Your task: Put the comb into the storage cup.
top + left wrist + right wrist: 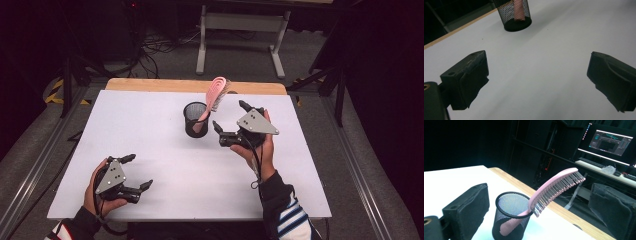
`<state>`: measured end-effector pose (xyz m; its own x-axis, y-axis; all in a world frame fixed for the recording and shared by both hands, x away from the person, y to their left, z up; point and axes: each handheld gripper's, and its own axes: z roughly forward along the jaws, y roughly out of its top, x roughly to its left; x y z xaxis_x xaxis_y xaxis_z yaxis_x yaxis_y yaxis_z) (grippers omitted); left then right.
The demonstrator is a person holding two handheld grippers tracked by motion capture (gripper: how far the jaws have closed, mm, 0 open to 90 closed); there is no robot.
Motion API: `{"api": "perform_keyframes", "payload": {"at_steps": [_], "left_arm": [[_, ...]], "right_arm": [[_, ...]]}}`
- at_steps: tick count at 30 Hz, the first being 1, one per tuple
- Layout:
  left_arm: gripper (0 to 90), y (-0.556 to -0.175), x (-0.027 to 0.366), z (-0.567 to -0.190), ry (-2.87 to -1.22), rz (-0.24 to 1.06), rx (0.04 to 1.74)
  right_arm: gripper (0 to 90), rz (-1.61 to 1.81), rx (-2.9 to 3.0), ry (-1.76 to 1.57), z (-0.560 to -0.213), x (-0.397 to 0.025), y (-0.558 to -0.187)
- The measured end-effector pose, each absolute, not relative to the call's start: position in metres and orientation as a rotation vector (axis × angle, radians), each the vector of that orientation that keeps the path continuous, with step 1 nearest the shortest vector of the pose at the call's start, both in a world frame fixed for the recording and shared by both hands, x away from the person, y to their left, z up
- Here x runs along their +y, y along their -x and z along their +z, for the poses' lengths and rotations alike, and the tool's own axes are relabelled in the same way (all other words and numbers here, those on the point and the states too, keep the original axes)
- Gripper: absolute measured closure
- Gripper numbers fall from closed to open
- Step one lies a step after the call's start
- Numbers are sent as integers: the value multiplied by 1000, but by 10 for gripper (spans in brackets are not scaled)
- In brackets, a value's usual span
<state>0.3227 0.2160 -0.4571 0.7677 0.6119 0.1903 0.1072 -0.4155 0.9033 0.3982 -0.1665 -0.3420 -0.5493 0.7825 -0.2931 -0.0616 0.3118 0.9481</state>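
Step in hand: the pink hairbrush stands handle-down in the black mesh cup, so the placing looks done; the right tool hangs just beside the cup, released, its jaws wide apart with nothing between them.
Hairbrush: handle inside the cup, head leaning out over the rim toward the far edge of the tabletop; in the right gripper view the hairbrush rests against the rim of the cup, bristles facing down.
Cup: upright, toward the middle of the far edge of the tabletop, well apart from the near corners.
Left tool: the left tool sits low near the near left corner, released, jaws spread and empty; its own view looks across bare white surface toward the cup.
Next move, as a judgement: if the job is finished, the right tool needs only to draw back toward the near edge without brushing the leaning head, since a knock could tip the light cup. If the brush is to come out again, the jaws should close on the neck above the rim.
Hard to make out: the cup's top and the brush head are cut off in the left gripper view; only a pink strip shows through the mesh. Whether the handle touches the cup's bottom cannot be told.
Background: a monitor glows behind the tabletop, its contents unreadable.
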Motion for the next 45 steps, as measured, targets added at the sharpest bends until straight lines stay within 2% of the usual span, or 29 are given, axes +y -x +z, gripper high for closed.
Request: {"api": "perform_keyframes", "payload": {"at_steps": [45], "left_arm": [[47,-321,215,-456,-1946,629,535]], "right_arm": [[41,1294,1803,-526,-357,-172,-361]]}}
